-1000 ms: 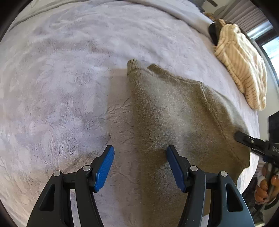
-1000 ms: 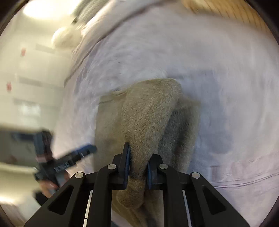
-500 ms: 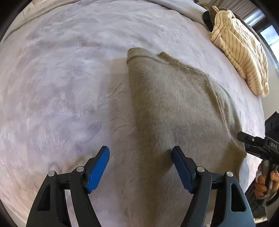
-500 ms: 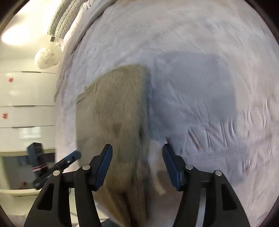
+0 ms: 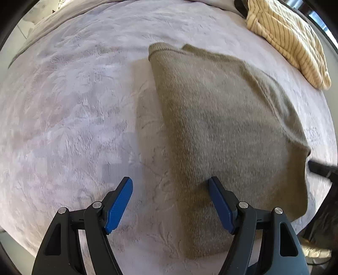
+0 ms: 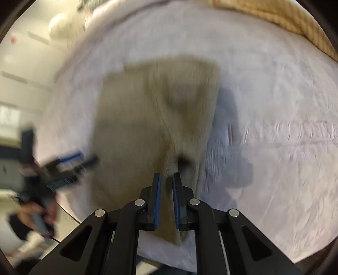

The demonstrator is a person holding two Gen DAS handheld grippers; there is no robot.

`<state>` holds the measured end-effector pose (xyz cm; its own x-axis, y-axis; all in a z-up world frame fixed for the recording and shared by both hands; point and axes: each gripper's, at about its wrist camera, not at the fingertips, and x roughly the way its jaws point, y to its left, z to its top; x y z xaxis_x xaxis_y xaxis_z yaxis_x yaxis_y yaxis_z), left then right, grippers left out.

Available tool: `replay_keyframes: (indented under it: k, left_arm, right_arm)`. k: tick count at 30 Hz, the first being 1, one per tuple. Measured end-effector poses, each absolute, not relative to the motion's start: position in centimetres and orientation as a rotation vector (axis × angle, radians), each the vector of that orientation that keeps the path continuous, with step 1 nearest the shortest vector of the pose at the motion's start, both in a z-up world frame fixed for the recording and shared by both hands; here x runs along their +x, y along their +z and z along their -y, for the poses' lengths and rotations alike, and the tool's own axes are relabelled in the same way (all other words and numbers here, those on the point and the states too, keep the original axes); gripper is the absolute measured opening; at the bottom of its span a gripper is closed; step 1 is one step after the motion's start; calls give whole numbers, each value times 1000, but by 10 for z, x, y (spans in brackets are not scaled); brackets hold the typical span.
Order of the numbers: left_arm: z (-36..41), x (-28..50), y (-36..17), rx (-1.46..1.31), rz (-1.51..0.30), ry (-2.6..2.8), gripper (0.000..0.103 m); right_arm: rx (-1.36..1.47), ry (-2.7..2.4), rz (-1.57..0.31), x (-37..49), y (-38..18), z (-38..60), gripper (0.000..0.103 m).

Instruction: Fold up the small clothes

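An olive-brown knit sweater (image 5: 221, 127) lies partly folded on the pale lilac bedspread (image 5: 74, 105). My left gripper (image 5: 171, 190) is open above the sweater's near left edge, its right finger over the fabric and its left finger over the bedspread. In the blurred right wrist view the sweater (image 6: 152, 118) lies ahead, and my right gripper (image 6: 166, 179) is shut on a fold of it at its near edge. The left gripper also shows in the right wrist view (image 6: 69, 165), at the left.
A cream striped garment (image 5: 289, 38) lies at the far right of the bed, also seen in the right wrist view (image 6: 285, 19). The bed's near edge runs just below both grippers. White cabinets (image 6: 19, 88) stand beyond the bed on the left.
My right gripper opened and let go of the sweater half a second ago, then closed again on a fold at its near edge. My left gripper stayed open and moved slightly.
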<state>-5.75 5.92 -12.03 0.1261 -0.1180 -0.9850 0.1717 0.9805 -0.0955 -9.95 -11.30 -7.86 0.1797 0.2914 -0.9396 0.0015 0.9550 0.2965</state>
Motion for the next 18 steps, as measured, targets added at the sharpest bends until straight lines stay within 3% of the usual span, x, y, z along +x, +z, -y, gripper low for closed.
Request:
replay_keyframes:
  k: [4, 18]
  left_arm:
    - [-64, -59, -121, 36, -1449, -206, 82]
    - [-80, -87, -101, 29, -1456, -181, 82]
  right_arm:
    - [334, 139, -1467, -109, -113, 129, 12]
    - [397, 44, -1443, -118, -80, 161, 12]
